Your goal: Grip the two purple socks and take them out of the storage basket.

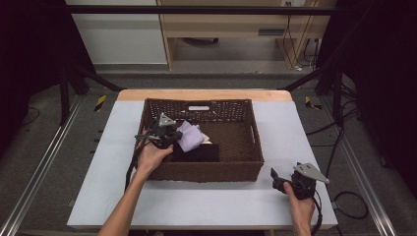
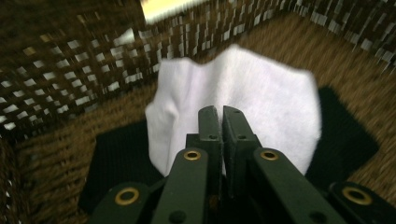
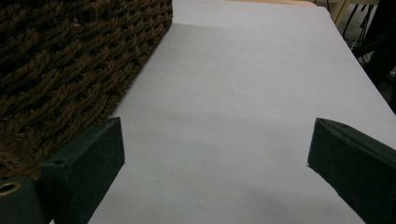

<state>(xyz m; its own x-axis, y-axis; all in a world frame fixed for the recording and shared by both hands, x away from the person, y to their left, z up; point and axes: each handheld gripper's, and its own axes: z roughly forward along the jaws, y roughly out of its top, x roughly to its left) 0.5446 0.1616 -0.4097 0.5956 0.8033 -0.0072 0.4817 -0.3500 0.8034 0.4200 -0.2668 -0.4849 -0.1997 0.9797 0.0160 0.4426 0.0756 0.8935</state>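
A brown wicker basket (image 1: 255, 142) sits toward the far middle of the pale worktop (image 1: 305, 128), its long axis running left to right across the worktop, with a handle slot in its far wall. Inside its left half a white cloth (image 1: 189, 136) hangs bunched, with a black cloth (image 1: 204, 153) spread flat on the basket floor beneath and beside it.

In the high view the left hand-held gripper (image 1: 164, 132) reaches over the basket's left near corner, its nose pointing toward the right and slightly away from the person. The left hand (image 1: 151, 157) grips it from behind, with the forearm rising diagonally from the bottom edge of the picture. In the left gripper view its jaws are pressed nearly together with the white cloth (image 2: 243, 100) pinched between their tips; the cloth spreads wide above the jaws, and the black cloth (image 2: 121, 158) lies below on either side against the woven floor (image 2: 51, 163).

The right hand-held gripper (image 1: 278, 178) rests low over the worktop just beside the basket's right near corner, apart from it, pointing left and away. The right hand (image 1: 300, 206) holds it from below, near the worktop's front edge. In the right gripper view its jaws stand wide apart with nothing between them but bare worktop (image 3: 233, 116); the basket's woven wall (image 3: 70, 60) lies close by the left jaw.
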